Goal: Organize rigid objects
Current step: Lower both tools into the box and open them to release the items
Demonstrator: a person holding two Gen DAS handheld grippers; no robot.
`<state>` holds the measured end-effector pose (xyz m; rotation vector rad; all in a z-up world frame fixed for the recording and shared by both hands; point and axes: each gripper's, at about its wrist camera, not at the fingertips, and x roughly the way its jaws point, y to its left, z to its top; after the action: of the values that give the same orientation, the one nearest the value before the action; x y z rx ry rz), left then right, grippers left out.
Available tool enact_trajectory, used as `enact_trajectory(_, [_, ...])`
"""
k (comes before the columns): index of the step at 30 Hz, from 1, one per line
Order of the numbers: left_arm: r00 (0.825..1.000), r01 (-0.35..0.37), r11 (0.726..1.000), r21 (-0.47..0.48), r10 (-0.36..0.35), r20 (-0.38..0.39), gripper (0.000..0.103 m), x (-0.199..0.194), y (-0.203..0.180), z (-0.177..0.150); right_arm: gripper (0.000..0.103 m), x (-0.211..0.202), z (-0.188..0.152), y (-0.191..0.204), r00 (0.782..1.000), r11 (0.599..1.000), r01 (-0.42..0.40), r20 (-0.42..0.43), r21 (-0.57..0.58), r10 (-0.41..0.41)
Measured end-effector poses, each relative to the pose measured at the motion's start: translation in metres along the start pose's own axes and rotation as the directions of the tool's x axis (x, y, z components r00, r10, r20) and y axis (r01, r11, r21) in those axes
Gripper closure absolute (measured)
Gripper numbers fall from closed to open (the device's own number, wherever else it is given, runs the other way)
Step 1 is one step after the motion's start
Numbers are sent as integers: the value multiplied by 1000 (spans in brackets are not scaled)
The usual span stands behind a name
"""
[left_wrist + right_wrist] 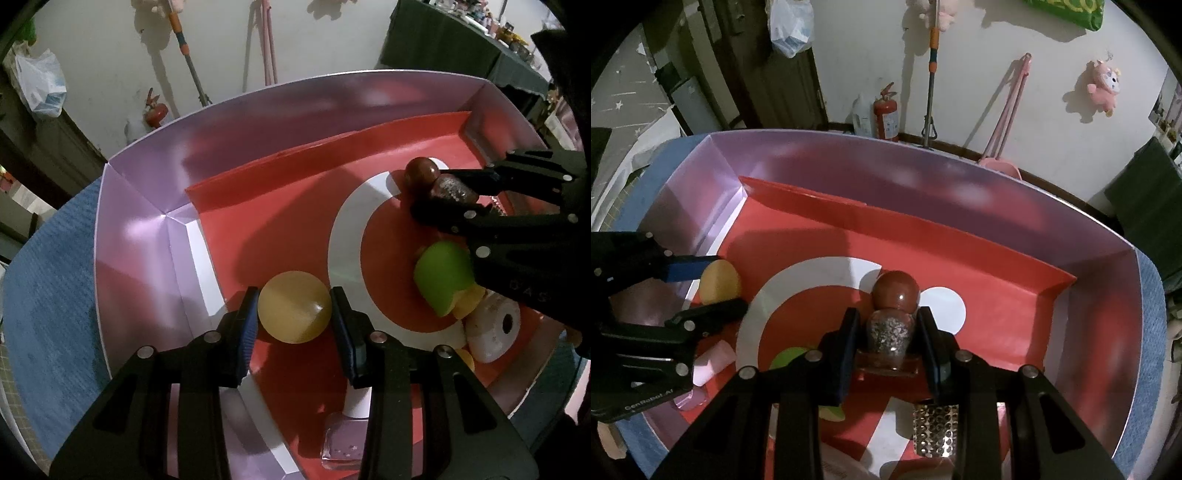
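The left gripper (pixel 294 308) is clamped on a yellow ball (pixel 294 306) near the box's (pixel 258 110) left wall. The right gripper (pixel 888 332) grips a glitter bottle (pixel 888 332) with a brown round cap, near the far-right corner.

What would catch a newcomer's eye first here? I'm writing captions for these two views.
The big box, lilac walls and a red floor with white rings, fills both views. At its left, the left gripper clamps a yellow ball. Further right, the right gripper grips a glittery bottle with a round brown cap, a green and yellow piece just beside it.
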<state>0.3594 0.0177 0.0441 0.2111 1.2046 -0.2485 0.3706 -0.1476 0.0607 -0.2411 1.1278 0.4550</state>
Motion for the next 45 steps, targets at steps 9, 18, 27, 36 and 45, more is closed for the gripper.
enact_trajectory(9, [1000, -7, 1000, 4, 7, 3, 67, 0, -1, 1, 69, -1, 2, 1, 1000, 1000, -1, -8, -2, 1])
enact_trajectory(18, [1000, -4, 1000, 2, 4, 1, 67, 0, -1, 1, 69, -1, 4, -2, 1000, 1000, -12, -10, 13, 12])
enact_trajectory(27, [1000, -2, 1000, 0, 2, 3, 63, -1, 0, 1, 69, -2, 4, -1, 1000, 1000, -13, -11, 13, 13])
enact_trajectory(36, [999, 2, 1000, 11, -2, 34, 50, -12, -4, 0, 59, -2, 5, -4, 1000, 1000, -14, -10, 15, 14])
enact_trajectory(45, [994, 33, 999, -39, -29, 101, 34, -41, 2, -7, 40, -19, -1, -9, 999, 999, -18, 35, 36, 17])
